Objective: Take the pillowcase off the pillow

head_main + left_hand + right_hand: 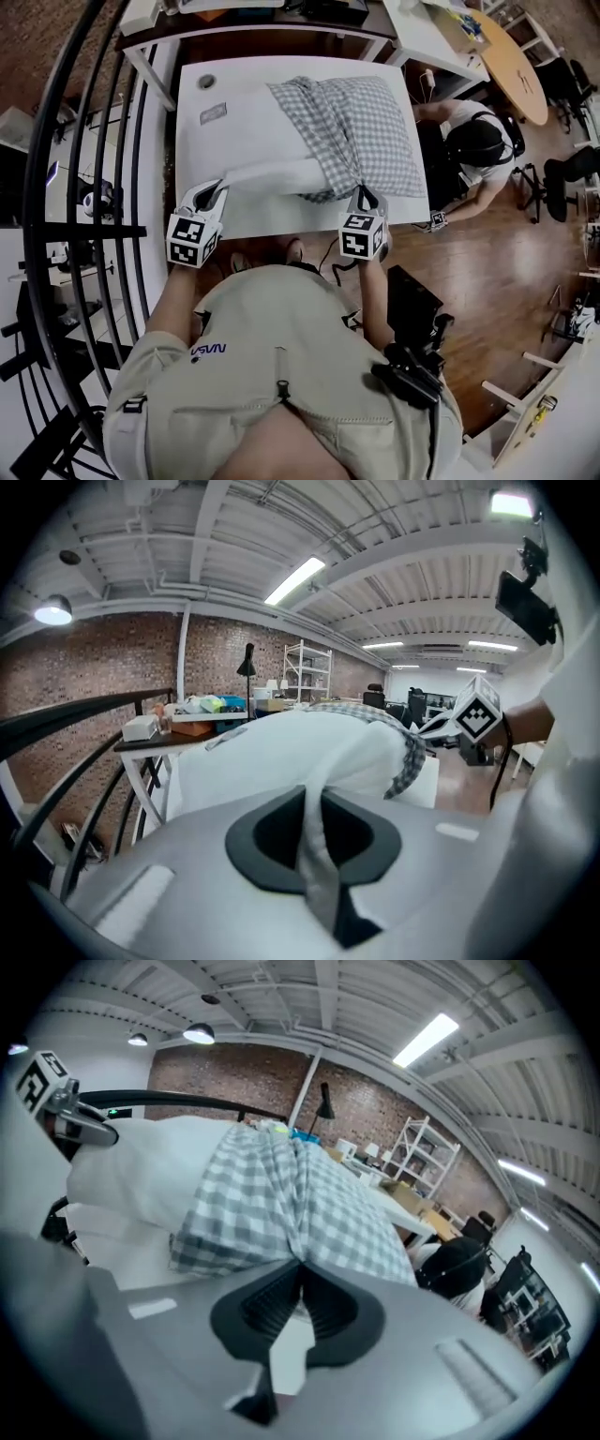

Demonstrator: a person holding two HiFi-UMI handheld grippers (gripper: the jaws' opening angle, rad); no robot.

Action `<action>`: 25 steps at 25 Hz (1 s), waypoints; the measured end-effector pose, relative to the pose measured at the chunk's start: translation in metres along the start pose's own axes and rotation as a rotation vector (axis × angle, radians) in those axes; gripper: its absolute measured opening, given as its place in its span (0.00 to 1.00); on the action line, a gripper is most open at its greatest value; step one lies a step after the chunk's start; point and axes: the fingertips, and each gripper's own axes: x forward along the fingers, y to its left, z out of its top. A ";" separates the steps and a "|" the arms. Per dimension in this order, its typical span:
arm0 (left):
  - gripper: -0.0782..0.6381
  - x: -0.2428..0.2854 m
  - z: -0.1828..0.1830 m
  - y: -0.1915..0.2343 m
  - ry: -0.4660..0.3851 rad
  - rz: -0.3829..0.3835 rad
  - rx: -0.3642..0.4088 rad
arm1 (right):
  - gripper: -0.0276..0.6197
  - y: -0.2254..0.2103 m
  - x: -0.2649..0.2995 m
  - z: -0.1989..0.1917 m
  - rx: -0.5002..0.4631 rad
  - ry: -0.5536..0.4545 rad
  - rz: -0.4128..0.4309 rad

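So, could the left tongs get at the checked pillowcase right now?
Probably not straight away: the left tongs are shut on the bare white pillow and would have to let go first. Nothing lies between them and the pillowcase, which the right tongs grip.

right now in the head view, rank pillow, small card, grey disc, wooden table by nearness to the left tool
1. pillow, gripped in the left tool
2. small card, beyond on the white table
3. grey disc, its far left corner
4. wooden table, far right
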 end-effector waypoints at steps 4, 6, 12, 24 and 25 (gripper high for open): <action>0.15 0.015 -0.042 -0.013 0.069 -0.003 -0.086 | 0.06 0.019 0.025 -0.034 0.012 0.101 0.069; 0.15 0.019 -0.053 -0.018 0.084 0.012 -0.104 | 0.07 0.021 0.025 -0.036 0.019 0.103 0.102; 0.24 0.009 -0.027 -0.034 0.058 -0.014 -0.087 | 0.19 0.013 -0.005 -0.022 0.152 0.028 0.236; 0.32 -0.002 0.029 -0.048 0.115 0.095 -0.037 | 0.17 -0.021 -0.017 0.100 0.186 -0.353 0.359; 0.34 -0.004 0.025 -0.046 0.125 0.116 -0.044 | 0.17 -0.020 -0.013 0.107 0.179 -0.362 0.367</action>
